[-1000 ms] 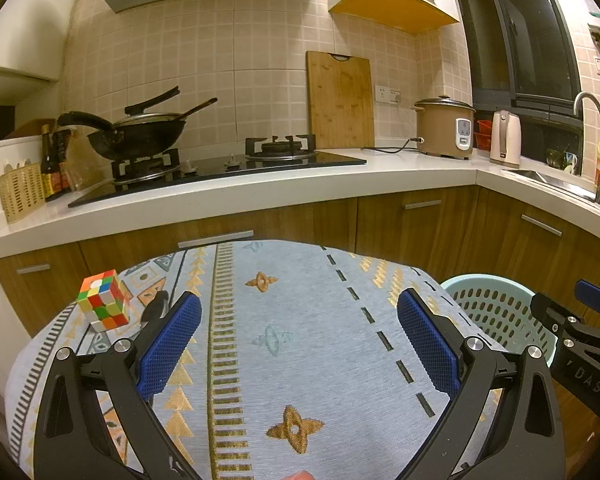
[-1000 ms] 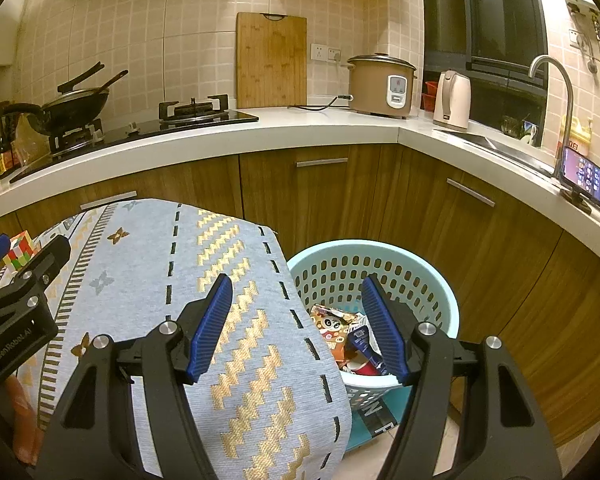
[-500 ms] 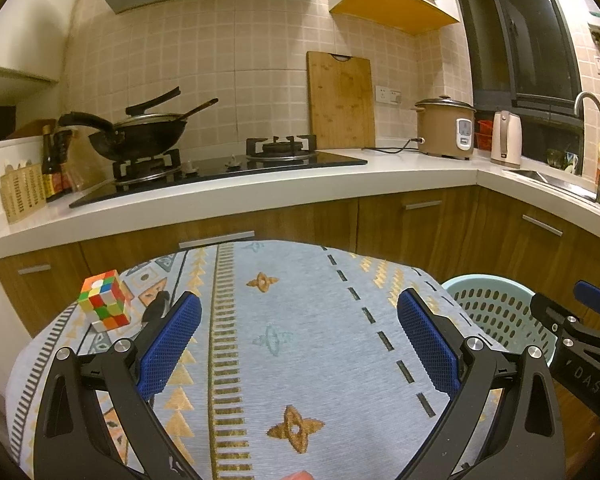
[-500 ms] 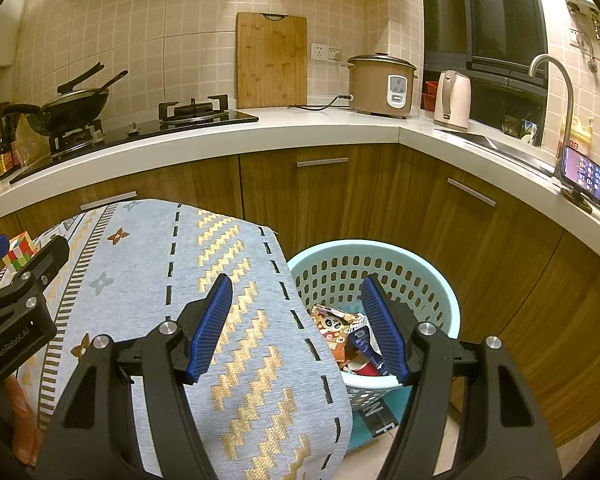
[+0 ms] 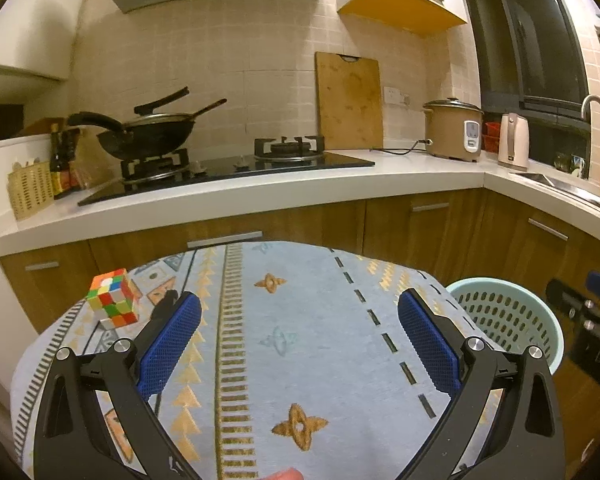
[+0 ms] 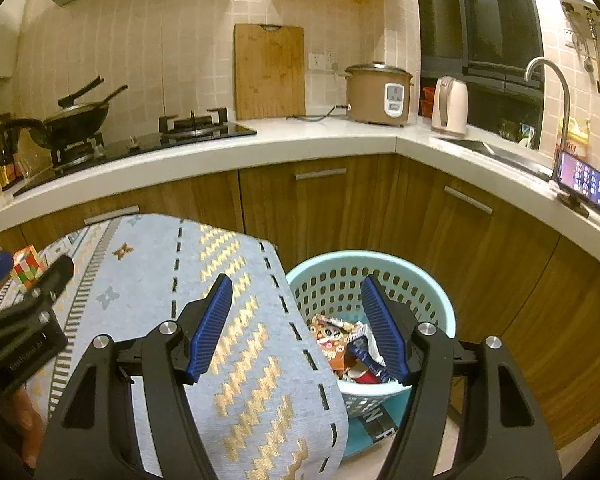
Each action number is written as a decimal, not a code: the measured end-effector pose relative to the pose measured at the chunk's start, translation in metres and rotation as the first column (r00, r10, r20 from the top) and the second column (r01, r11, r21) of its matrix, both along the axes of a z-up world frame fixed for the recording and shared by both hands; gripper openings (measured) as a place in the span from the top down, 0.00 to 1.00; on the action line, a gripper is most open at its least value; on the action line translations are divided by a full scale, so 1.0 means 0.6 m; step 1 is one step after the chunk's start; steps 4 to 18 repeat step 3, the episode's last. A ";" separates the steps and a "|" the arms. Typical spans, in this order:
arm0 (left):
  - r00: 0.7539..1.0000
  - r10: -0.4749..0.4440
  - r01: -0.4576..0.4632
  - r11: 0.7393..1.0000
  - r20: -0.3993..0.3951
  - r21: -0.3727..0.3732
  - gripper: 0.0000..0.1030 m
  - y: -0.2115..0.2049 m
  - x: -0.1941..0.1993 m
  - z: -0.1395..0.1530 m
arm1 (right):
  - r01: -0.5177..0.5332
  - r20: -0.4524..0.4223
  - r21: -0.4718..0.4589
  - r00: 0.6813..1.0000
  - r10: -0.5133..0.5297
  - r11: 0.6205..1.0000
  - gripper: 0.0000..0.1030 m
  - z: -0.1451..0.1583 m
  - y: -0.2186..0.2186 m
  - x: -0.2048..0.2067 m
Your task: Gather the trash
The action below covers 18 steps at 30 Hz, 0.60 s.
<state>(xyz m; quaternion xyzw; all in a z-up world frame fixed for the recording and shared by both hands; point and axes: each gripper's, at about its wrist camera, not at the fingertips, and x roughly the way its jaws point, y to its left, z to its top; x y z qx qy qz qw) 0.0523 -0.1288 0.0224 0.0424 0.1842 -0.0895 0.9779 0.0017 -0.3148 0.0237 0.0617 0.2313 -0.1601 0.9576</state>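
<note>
Now | my left gripper [image 5: 299,330] spread wide, empty, over patterned tablecloth [image 5: 308,344] | my right gripper [image 6: 296,322] spread, empty | snack wrappers [image 6: 342,346] lie inside turquoise basket [image 6: 428,300] beside table | Rubik's cube [image 5: 113,298] on cloth

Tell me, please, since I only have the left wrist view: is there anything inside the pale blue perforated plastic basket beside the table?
Observer: Yes. The right wrist view looks down into the pale blue perforated plastic basket, and crumpled snack wrappers lie at its bottom.
Operator: Thank you. Is the right gripper holding anything?
Observer: No. The right gripper is open and empty, hanging over the edge of the patterned blue tablecloth and the basket.
Operator: Is anything under the basket?
Observer: A dark printed flat item pokes out beneath it on the floor; what it is, I cannot tell.
</note>
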 end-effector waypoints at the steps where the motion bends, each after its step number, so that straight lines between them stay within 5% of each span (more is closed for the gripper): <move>1: 1.000 0.006 -0.006 1.000 0.008 0.000 0.07 0.002 -0.006 0.005 | 0.000 0.008 -0.001 1.000 0.000 1.000 0.39 0.006 -0.001 -0.003; 18: 1.000 0.006 -0.006 1.000 0.011 -0.001 0.07 0.005 -0.016 0.013 | 0.003 0.023 0.005 1.000 -0.003 1.000 0.39 0.017 -0.003 -0.008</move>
